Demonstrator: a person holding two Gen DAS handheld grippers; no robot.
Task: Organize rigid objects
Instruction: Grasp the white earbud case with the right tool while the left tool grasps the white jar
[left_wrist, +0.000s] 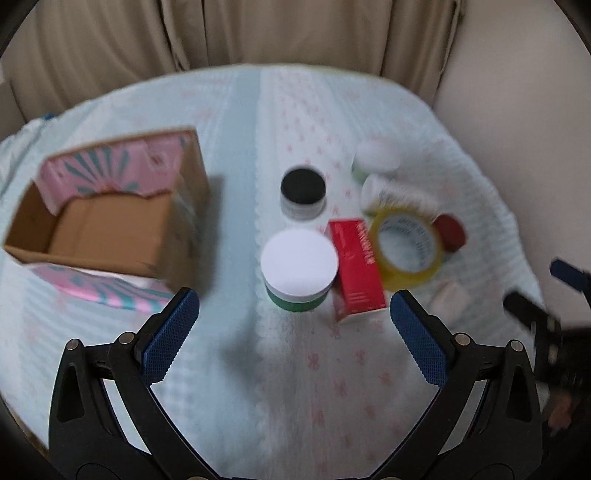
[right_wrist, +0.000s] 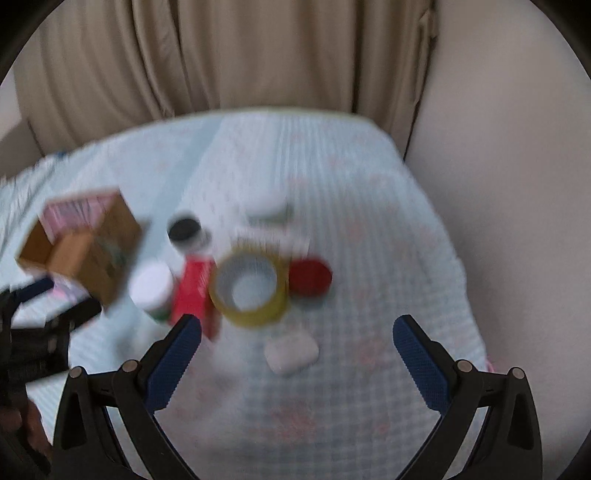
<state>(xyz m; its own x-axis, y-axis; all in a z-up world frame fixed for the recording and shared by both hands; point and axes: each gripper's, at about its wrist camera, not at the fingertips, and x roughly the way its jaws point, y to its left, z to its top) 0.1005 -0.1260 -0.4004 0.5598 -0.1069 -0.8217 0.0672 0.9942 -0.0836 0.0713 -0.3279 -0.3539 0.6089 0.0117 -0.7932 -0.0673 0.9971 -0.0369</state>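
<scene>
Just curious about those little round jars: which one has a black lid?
The small clear jar standing farthest back, nearest the cardboard box; the others wear white or red lids.

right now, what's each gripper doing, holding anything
Left gripper: open, holding nothing, above the cloth near the white-lidded green jar.
Right gripper: open, holding nothing, above the small white case.

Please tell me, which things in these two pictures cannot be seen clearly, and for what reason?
- Red box: its print is unreadable in the left wrist view, smeared by motion blur.
- Cardboard box: its near wall hides part of the inside floor in the left wrist view.
- White bottle: the tape roll covers its lower part.
- Small white case: too blurred in the right wrist view to identify.
- Right tongs: open.
</scene>
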